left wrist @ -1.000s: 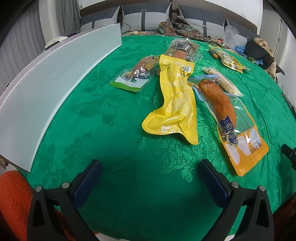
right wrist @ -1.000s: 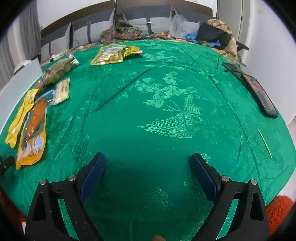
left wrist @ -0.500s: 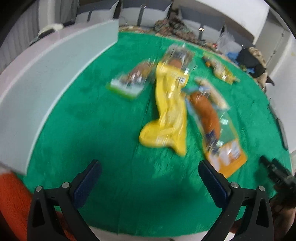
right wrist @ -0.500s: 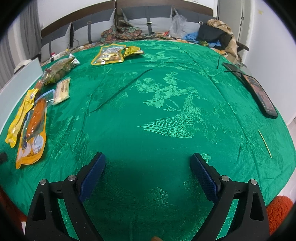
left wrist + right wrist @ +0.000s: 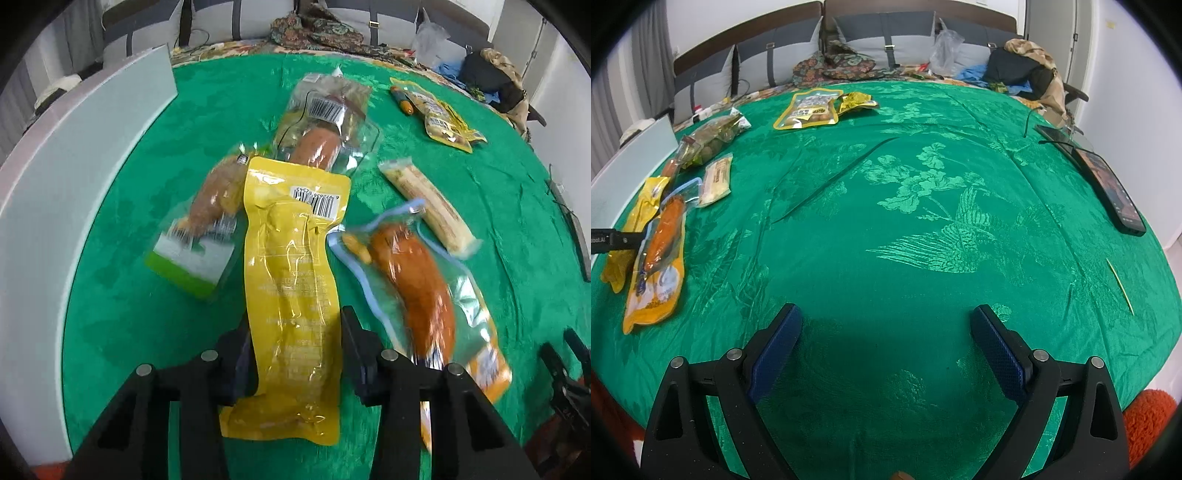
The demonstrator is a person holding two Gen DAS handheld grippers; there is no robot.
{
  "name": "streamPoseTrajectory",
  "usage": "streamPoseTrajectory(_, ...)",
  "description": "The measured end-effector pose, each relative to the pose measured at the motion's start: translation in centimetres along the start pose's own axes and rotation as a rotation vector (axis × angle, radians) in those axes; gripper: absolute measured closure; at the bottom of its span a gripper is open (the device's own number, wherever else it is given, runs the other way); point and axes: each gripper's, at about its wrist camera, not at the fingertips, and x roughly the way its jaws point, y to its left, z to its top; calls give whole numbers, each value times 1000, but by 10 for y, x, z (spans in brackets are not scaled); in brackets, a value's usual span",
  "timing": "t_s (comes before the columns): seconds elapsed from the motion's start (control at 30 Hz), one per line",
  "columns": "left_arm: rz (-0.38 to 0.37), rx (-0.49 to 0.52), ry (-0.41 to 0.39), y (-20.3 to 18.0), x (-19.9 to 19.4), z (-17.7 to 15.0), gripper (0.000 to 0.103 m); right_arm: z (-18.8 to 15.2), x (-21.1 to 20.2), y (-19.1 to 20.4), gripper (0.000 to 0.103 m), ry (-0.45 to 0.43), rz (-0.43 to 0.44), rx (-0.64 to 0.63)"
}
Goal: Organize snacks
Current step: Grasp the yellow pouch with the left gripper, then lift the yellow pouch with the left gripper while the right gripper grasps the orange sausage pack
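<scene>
You can read no words clearly; the yellow packet (image 5: 291,280) shows only a barcode with blurred digits.

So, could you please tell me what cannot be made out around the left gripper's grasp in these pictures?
- Left wrist view: the left gripper has just been closing around the yellow pouch; actual pad contact is hidden by the pouch.
- Left wrist view: the green-ended packet is motion-blurred, its print unreadable.
- Right wrist view: only one finger of the left gripper shows; the frame edge cuts off the rest.
</scene>
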Motion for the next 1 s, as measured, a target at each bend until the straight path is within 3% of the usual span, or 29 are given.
streamPoseTrajectory(0.1,-29,-12,17,10,-12,-23,60,0,0,0,7,0,0,0)
streamPoseTrajectory(0.23,-8,-19,33,23,-24,-48,60,1,0,0,7,0,-1,1)
streamPoseTrajectory(0.37,68,24,30,21,-22,-51,30,0,0,0,7,-1,-2,4)
streamPoseTrajectory(0.53,134,80,-5,15,-14,-46,14,-2,0,0,7,-7,-3,6)
streamPoseTrajectory(0.67,123,23,2,26,-7,-42,1,-3,1,0,7,-16,-4,6)
streamPoseTrajectory(0.73,97,-21,-1,35,-6,-44,0,-4,0,1,7,-19,-6,10)
streamPoseTrajectory(1.0,94,-6,-10,36,-8,-47,0,-5,-1,1,7,-33,-16,17)
